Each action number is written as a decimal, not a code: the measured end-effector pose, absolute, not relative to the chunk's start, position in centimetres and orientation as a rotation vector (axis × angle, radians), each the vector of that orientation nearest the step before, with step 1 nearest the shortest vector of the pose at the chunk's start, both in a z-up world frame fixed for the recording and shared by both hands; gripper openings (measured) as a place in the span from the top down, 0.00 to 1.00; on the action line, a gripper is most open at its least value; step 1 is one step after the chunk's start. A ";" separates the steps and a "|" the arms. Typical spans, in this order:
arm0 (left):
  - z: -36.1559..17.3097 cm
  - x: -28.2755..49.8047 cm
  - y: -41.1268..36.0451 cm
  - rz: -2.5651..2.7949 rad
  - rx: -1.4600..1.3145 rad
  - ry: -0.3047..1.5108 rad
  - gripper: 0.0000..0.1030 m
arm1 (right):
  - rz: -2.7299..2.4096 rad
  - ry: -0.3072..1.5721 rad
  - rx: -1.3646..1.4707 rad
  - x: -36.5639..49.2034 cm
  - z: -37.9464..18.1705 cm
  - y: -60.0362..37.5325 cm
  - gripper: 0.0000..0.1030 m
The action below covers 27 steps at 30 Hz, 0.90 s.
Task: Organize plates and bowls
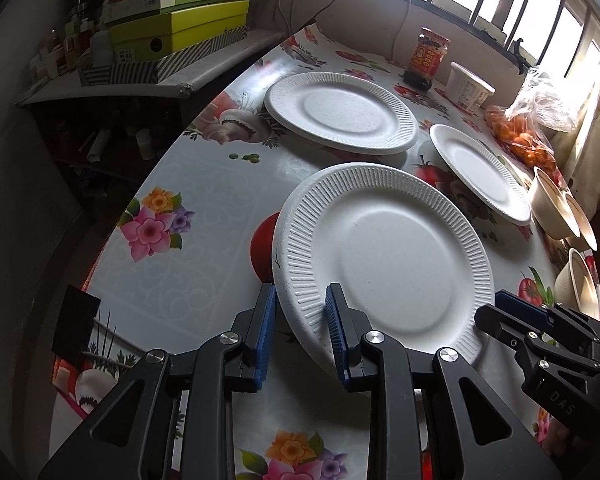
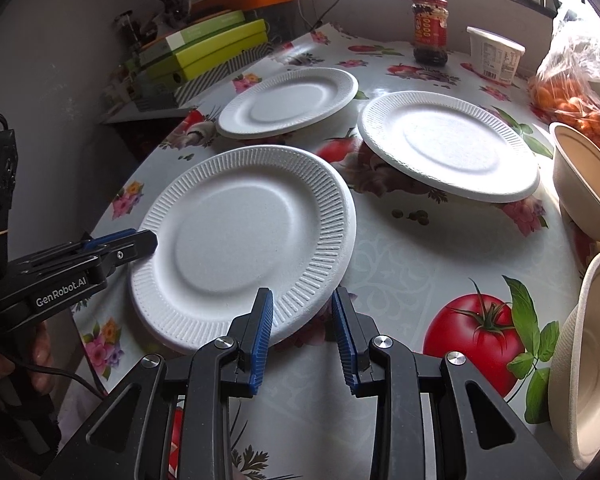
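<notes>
Three white paper plates lie on the flowered tablecloth. The near plate [image 1: 384, 252] [image 2: 244, 240] has its rim between the fingers of my left gripper [image 1: 300, 320], which also shows in the right wrist view [image 2: 140, 240]; the jaws sit around the rim with a gap, and the plate looks tilted up on that side. My right gripper [image 2: 302, 320] [image 1: 512, 308] is open, its fingers straddling the plate's opposite edge. A second plate [image 1: 340, 112] [image 2: 288, 102] lies far left, a third [image 1: 480, 172] [image 2: 448, 144] far right. Beige bowls [image 1: 556, 208] [image 2: 588, 184] [image 2: 588, 356] stand at the right edge.
A sauce jar [image 2: 430, 28], a white tub [image 2: 496, 54] and a bag of orange fruit [image 2: 572, 96] stand at the back right. Stacked green boxes [image 1: 180, 36] sit on a shelf to the left. The table edge [image 1: 112, 240] runs along the left.
</notes>
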<state>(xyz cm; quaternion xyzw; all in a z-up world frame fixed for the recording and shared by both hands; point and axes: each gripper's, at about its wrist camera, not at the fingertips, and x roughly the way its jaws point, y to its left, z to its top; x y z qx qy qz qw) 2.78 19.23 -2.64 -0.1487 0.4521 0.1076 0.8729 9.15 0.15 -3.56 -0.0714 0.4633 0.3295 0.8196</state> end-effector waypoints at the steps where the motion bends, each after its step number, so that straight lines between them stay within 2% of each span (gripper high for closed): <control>1: -2.6 2.7 19.3 0.225 -0.312 0.944 0.74 | 0.701 0.988 -0.152 9.2 -3.6 0.2 0.71; 7: -2.4 2.6 19.7 0.238 -0.323 0.940 0.74 | 0.698 0.981 -0.155 9.2 -3.4 0.0 0.69; 9: -2.1 2.5 19.9 0.242 -0.324 0.937 0.74 | 0.692 0.978 -0.148 9.3 -3.3 -0.3 0.64; 13: -1.0 2.3 19.9 0.250 -0.313 0.919 0.74 | 0.686 0.950 -0.131 9.1 -2.1 -1.0 0.61; 23: 3.3 4.4 17.5 0.147 -0.278 0.874 0.74 | 0.690 0.864 -0.061 10.9 3.7 -5.2 0.57; 27: 4.1 6.6 15.9 0.092 -0.292 0.883 0.74 | 0.660 0.816 -0.086 13.8 6.1 -7.5 0.49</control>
